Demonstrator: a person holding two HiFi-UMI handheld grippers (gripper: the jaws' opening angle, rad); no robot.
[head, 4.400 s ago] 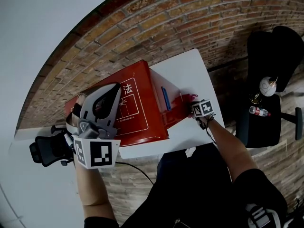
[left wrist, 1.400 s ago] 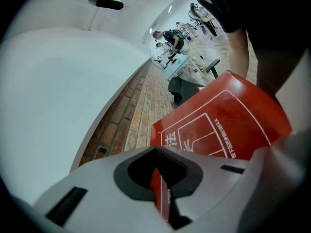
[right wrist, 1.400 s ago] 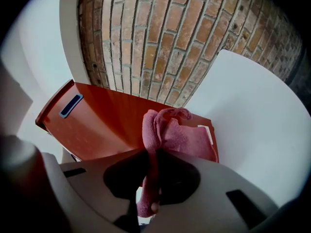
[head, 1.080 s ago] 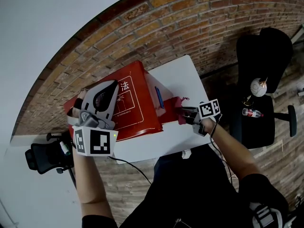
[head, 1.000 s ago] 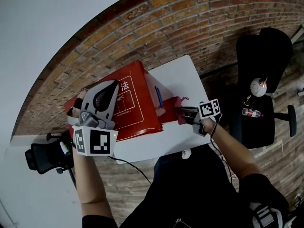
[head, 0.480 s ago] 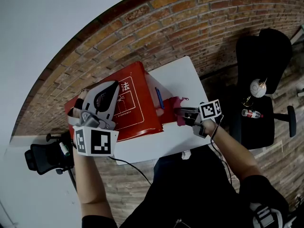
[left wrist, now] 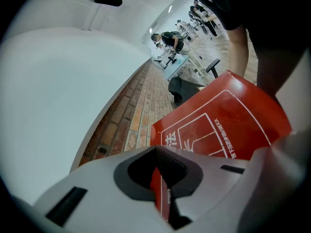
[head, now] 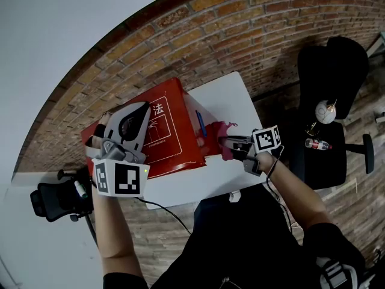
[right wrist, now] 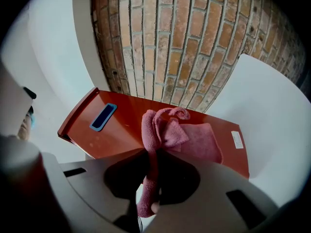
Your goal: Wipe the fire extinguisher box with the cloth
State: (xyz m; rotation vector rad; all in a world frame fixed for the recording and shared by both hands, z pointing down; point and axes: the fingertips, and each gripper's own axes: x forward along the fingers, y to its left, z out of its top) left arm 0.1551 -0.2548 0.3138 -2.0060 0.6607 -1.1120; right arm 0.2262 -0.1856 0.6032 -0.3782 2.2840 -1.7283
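Note:
The red fire extinguisher box (head: 171,138) lies on a white table (head: 231,95). My left gripper (head: 143,109) is shut, its tips against the box's printed top face (left wrist: 228,115) beside the white character; red shows through the slit between its jaws. My right gripper (head: 227,142) is shut on a pink cloth (head: 224,138). In the right gripper view the cloth (right wrist: 167,130) hangs bunched from the jaws and lies against the box's red side panel (right wrist: 114,135), to the right of a blue rectangle (right wrist: 103,116). In that view my right gripper (right wrist: 151,161) points about level at the panel.
A brick wall (head: 252,29) runs behind the table. A black chair (head: 334,95) at the right carries a white ball-like object (head: 325,110) and a bottle (head: 314,143). Another black chair (head: 54,198) stands at the lower left. A cable (head: 162,208) hangs below the table's front edge.
My right gripper has risen a little with the cloth, sliding it up the box's side panel. The left gripper and the box have stayed still.

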